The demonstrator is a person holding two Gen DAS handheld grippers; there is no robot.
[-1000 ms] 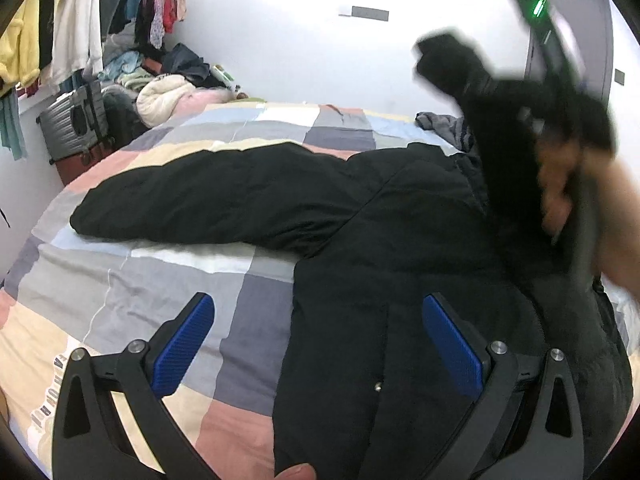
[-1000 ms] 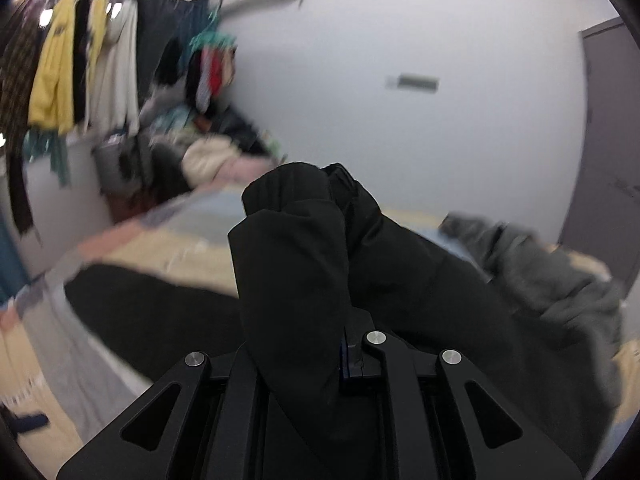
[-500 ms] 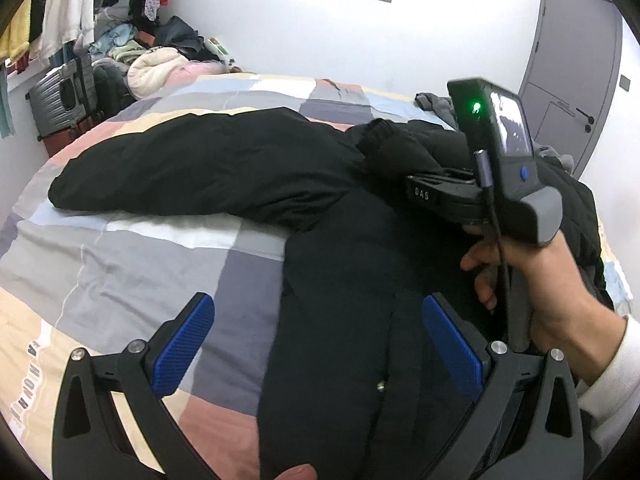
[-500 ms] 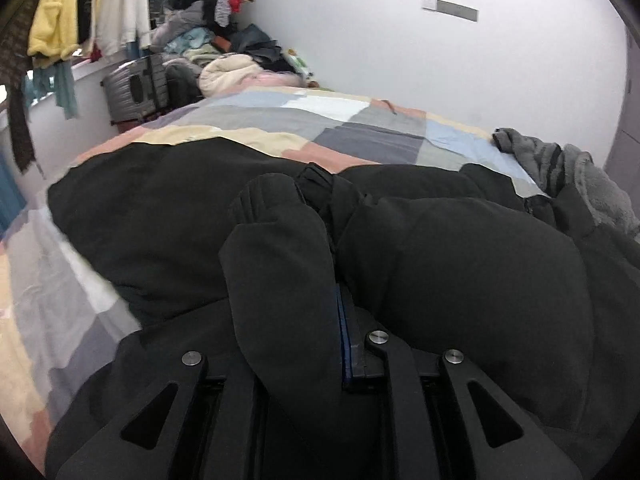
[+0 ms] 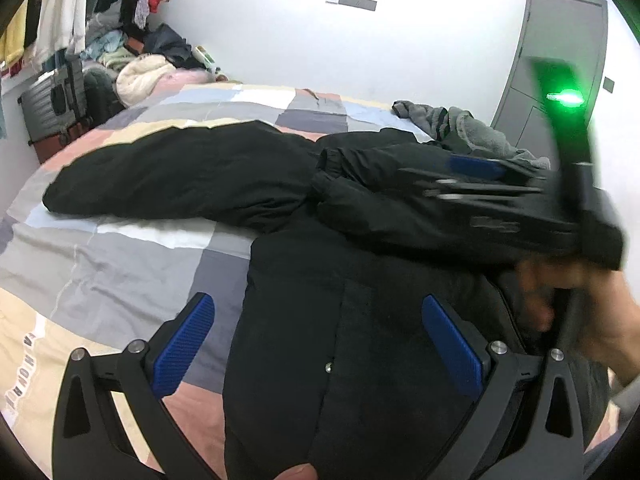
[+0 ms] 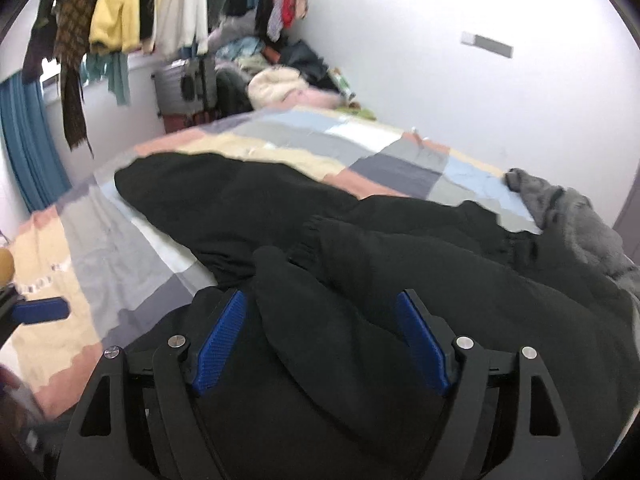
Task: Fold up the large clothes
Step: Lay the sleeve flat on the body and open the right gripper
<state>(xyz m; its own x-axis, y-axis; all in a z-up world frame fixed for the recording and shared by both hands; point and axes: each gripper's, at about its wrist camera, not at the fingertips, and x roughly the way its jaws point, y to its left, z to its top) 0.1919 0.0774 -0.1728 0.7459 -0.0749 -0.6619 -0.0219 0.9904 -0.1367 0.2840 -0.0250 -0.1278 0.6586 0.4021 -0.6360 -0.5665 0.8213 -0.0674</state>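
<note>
A large black padded jacket [image 5: 360,300] lies on the bed, its left sleeve [image 5: 180,176] stretched out to the left. Its right sleeve [image 6: 360,312] is folded across the body, with the cuff [image 6: 316,232] near the middle. My left gripper [image 5: 320,344] is open and empty over the jacket's lower front. My right gripper [image 6: 324,340] is open, its blue pads either side of the folded sleeve without gripping it. The right gripper also shows blurred in the left wrist view [image 5: 480,184], above the jacket's right side.
The bed has a patchwork cover [image 5: 120,264] of grey, pink and cream. A grey fleece garment [image 5: 468,128] lies at the far right. A suitcase [image 5: 52,100], piled clothes [image 5: 140,72] and hanging clothes [image 6: 120,8] stand at the left; a grey door [image 5: 560,60] at the right.
My right gripper has opened and let go of the right sleeve, which now lies across the jacket's body. It has drawn back a little. The left gripper stays open in place.
</note>
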